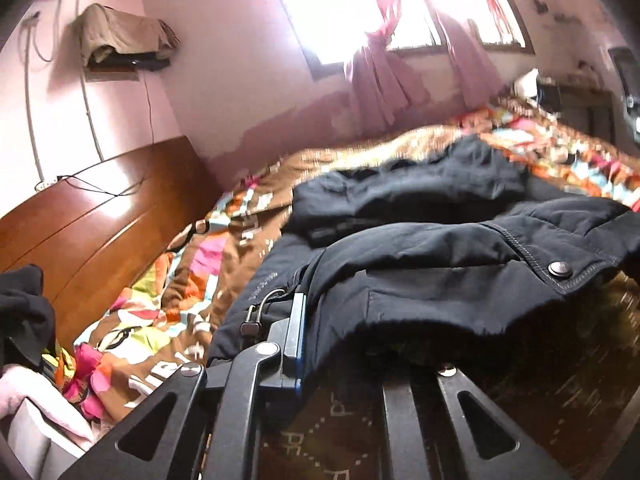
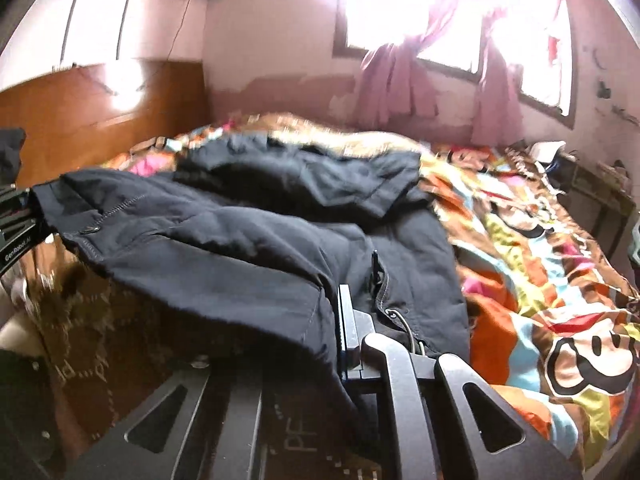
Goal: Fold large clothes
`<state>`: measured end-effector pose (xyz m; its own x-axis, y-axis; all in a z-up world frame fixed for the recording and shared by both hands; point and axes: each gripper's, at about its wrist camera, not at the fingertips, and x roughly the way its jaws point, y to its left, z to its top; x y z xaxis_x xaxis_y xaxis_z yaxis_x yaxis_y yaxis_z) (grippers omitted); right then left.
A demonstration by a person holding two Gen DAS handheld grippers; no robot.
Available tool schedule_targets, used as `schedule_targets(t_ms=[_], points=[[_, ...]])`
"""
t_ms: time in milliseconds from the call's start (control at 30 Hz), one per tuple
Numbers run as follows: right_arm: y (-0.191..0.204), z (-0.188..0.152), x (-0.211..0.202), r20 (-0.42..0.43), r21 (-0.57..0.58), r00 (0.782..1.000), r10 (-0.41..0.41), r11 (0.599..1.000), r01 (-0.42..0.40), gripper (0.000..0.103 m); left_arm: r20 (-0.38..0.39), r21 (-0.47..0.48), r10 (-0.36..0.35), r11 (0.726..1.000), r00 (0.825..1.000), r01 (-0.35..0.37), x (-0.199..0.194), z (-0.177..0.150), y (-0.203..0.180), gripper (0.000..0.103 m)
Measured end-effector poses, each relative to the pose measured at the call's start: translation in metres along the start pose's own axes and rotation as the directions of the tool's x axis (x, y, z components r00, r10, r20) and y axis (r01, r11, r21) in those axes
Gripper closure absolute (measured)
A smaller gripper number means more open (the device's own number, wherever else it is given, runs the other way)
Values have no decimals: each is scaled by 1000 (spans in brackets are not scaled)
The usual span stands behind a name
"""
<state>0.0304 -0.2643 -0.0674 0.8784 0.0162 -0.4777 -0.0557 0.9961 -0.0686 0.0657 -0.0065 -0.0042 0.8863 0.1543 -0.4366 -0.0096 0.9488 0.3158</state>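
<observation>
Pink-walled bedroom, bright curtained window [image 2: 404,4], brown wooden headboard [image 1: 80,216]; bed under a multicoloured patterned quilt [image 2: 532,248]. Your large dark navy padded jacket [image 2: 248,236] lies mid-bed, its near hem lifted off the quilt. Your left gripper [image 1: 360,344] grips that hem, fingers closed on fabric. Your right gripper [image 2: 280,344] likewise pinches the hem, cloth draped over it, by the zipper pull [image 2: 394,316]

Home bedroom, bed [image 2: 540,264], headboard [image 1: 92,216], curtains [image 1: 376,80]
</observation>
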Motion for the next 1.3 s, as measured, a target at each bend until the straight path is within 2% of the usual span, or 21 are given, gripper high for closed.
schedule_targets(t_ms=[167, 433, 600, 700, 800, 967, 1167, 1300], points=[[-10, 19, -39, 111, 49, 994, -2, 999, -3, 95, 7, -28, -46, 999, 999, 46, -25, 15, 14, 94], [-7, 31, -96, 215, 37, 976, 26, 999, -35, 96, 43, -12, -81, 997, 996, 81, -81, 24, 38, 94], [2, 39, -145, 309, -1, 949, 55, 998, -58, 96, 111, -25, -70, 997, 991, 73, -120, 36, 55, 95], [2, 48, -164, 342, 2, 938, 52, 998, -56, 96, 137, -68, -105, 991, 985, 115, -137, 48, 66, 96], [0, 55, -178, 372, 9, 927, 51, 998, -58, 96, 169, -64, -110, 990, 979, 123, -147, 58, 69, 96], [0, 66, -173, 372, -20, 928, 27, 1000, -21, 96, 173, -29, -110, 993, 979, 117, -133, 70, 63, 96], [-4, 77, -130, 305, -24, 951, 39, 999, -33, 96, 82, -37, -130, 990, 988, 133, -93, 72, 57, 96], [-3, 78, -109, 284, -33, 958, 47, 999, -39, 96, 53, -43, -123, 991, 991, 126, -73, 73, 54, 96]])
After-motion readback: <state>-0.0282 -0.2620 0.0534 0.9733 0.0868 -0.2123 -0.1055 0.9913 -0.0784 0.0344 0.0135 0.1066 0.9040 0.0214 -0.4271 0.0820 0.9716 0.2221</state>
